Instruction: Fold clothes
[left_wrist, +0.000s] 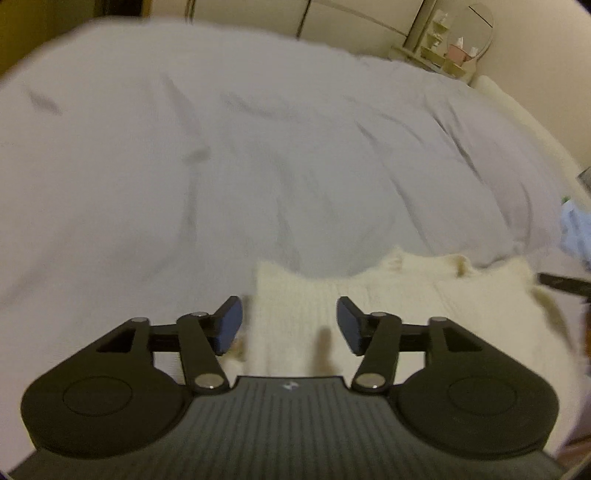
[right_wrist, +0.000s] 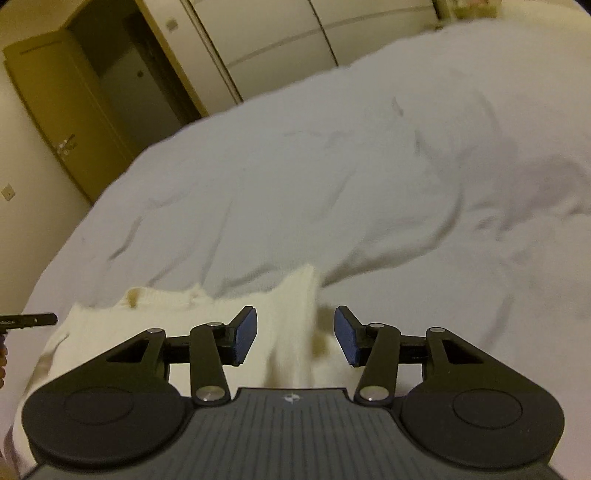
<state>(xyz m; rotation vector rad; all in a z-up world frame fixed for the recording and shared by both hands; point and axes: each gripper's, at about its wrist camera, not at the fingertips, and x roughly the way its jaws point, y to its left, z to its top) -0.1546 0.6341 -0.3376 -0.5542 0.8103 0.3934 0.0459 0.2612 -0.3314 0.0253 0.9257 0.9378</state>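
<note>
Two grippers spread, gripping nothing, over cream ribbed knit sweater (left_wrist: 369, 306) on pale grey bedsheet (left_wrist: 221, 147).
Left gripper (left_wrist: 289, 325) above sweater's left side, right gripper (right_wrist: 294, 334) above right side; sweater's long axis runs between them, w/ both about equally near.

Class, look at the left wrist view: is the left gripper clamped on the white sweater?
No. The left gripper stands open, pads apart above the white sweater.

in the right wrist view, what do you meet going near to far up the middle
right gripper, jaws apart with nothing clamped → cream knit sweater lying flat → wrinkled white duvet → pale wardrobe doors on the far wall
</note>
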